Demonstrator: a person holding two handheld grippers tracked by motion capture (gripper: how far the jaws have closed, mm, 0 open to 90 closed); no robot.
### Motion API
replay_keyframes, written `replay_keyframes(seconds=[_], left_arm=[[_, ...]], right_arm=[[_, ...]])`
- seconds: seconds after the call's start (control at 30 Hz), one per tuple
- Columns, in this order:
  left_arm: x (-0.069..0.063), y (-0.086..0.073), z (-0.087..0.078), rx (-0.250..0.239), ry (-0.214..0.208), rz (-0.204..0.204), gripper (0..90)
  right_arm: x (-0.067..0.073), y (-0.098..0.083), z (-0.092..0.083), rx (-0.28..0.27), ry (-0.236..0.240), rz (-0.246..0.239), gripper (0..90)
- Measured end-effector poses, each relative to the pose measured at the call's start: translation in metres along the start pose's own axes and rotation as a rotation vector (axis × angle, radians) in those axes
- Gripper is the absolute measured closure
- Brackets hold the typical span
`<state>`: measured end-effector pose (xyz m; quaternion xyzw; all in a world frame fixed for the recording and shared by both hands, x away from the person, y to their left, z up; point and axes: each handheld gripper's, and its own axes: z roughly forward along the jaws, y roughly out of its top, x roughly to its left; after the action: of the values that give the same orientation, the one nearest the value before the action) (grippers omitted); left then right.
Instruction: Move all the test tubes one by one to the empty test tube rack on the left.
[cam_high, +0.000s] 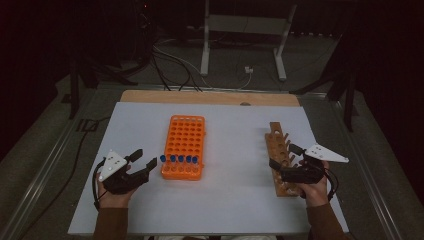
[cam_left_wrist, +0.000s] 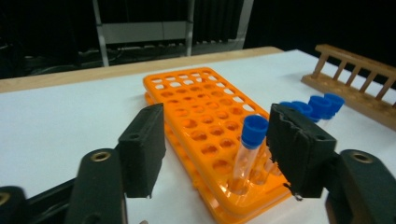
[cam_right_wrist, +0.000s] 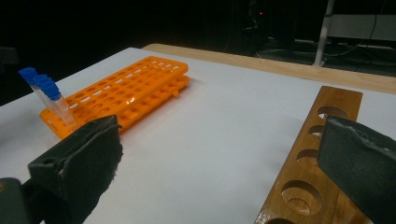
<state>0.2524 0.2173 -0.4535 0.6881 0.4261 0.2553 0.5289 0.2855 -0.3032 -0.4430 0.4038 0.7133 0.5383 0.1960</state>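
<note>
An orange tube rack lies at the table's middle, with several blue-capped clear tubes standing in its near row. My left gripper hovers just left of that row, open. In the left gripper view the closest tube stands upright in a corner hole of the orange rack, between the jaws and close to the right one, and no pad presses on it. My right gripper is open over the near end of a wooden rack, whose round holes hold nothing.
A white sheet covers the table, with a bare wooden strip along the far edge. Beyond it are a metal stand and cables on the dark floor. Open sheet lies between the two racks.
</note>
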Motion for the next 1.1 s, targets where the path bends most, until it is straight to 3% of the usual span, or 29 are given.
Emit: replay_keyframes(seconds=[0.37,0.53,0.83,1.1], left_arm=[[0.008,0.003,-0.012,-0.042,0.085,-0.017,12.4],[0.012,0.003,-0.015,-0.052,0.108,-0.037,3.0],[0.017,0.002,-0.017,-0.063,0.114,-0.05,0.7],[0.022,-0.001,-0.017,-0.055,0.146,-0.042,0.6]], right_arm=[[-0.001,-0.006,-0.002,-0.021,-0.009,0.006,0.0],[0.001,-0.007,-0.003,-0.027,-0.018,-0.016,0.0],[0.002,-0.007,-0.004,-0.043,-0.024,-0.017,0.0],[0.0,-0.007,-0.005,-0.058,-0.037,-0.015,0.0]])
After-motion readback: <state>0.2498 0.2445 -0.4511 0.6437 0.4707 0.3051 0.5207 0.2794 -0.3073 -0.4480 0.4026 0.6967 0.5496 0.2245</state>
